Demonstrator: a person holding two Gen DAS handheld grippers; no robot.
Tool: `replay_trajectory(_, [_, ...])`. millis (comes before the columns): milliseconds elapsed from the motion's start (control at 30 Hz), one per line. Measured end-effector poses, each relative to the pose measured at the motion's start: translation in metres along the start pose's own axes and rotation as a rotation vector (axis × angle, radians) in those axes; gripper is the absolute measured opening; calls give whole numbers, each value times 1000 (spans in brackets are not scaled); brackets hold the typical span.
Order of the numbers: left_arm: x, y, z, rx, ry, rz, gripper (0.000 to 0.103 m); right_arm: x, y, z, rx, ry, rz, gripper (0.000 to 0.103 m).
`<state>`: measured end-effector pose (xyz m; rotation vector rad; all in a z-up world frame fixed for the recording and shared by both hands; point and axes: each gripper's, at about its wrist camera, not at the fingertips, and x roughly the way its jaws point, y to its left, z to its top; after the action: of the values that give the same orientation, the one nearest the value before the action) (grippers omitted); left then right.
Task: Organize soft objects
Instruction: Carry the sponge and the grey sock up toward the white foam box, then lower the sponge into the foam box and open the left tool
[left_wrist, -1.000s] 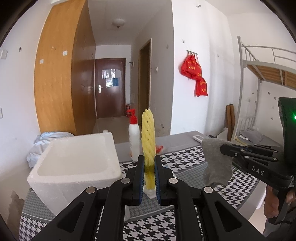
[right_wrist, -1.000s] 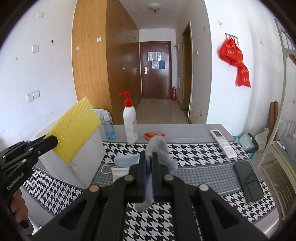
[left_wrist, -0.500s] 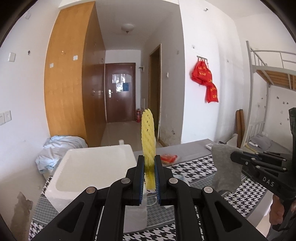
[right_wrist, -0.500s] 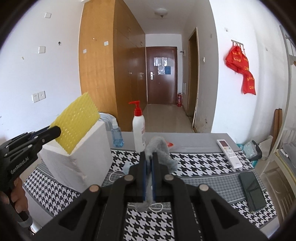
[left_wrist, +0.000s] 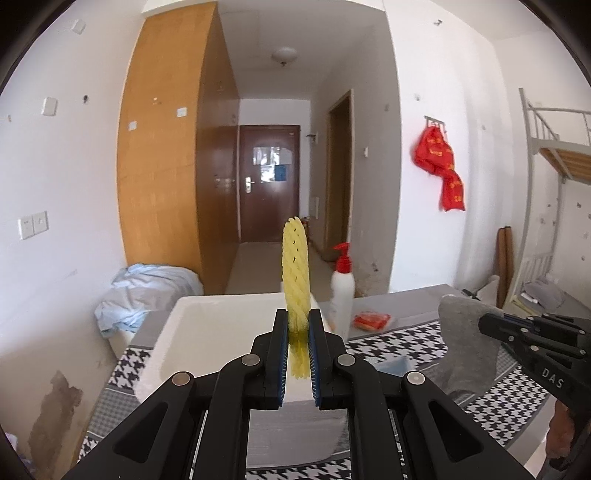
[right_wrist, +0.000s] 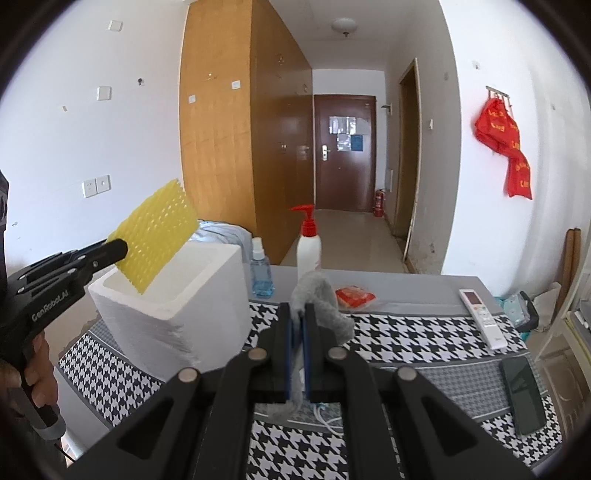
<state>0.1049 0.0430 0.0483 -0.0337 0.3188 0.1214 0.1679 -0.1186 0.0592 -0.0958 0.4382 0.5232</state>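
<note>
Foam and cloth both in the air, headed for the white box.
Left tongs (left_wrist: 298, 334) are clamped on the yellow foam net (right_wrist: 155, 236), held over the near-left corner of the open styrofoam box (right_wrist: 207, 291) on the table (right_wrist: 406, 343); by my reckoning it needs lowering inside before the jaws part. To the right, the right tongs (right_wrist: 298, 326) are pinched tight on a grey cloth (right_wrist: 321, 299), well short of the box; it looks due to follow leftward.

Black left gripper (left_wrist: 298, 332), blue pads, silver screws, "GenRobot.AI" lettering
</note>
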Motion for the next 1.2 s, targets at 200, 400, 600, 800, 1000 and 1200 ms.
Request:
replay_trajectory(200, [7,10,-2,-23,24,42,11,7,8,0,-14,2,32,7])
replay_trajectory(400, [17,20,-1,-40,46,70,11,10,13,2,-23,6,40,7])
replay_trajectory(600, [28,30,-4,-54,78,94,11,14,14,2,-21,14,29,7])
replay_trajectory(800, [39,39,-6,-70,112,108,11,15,17,2,-25,21,18,7])
replay_trajectory(1000, [45,42,-6,-69,138,134,30,16,19,2,-26,24,7,7])
replay_trajectory(1200, [35,44,-6,-69,108,130,80,19,23,4,-31,25,-5,7])
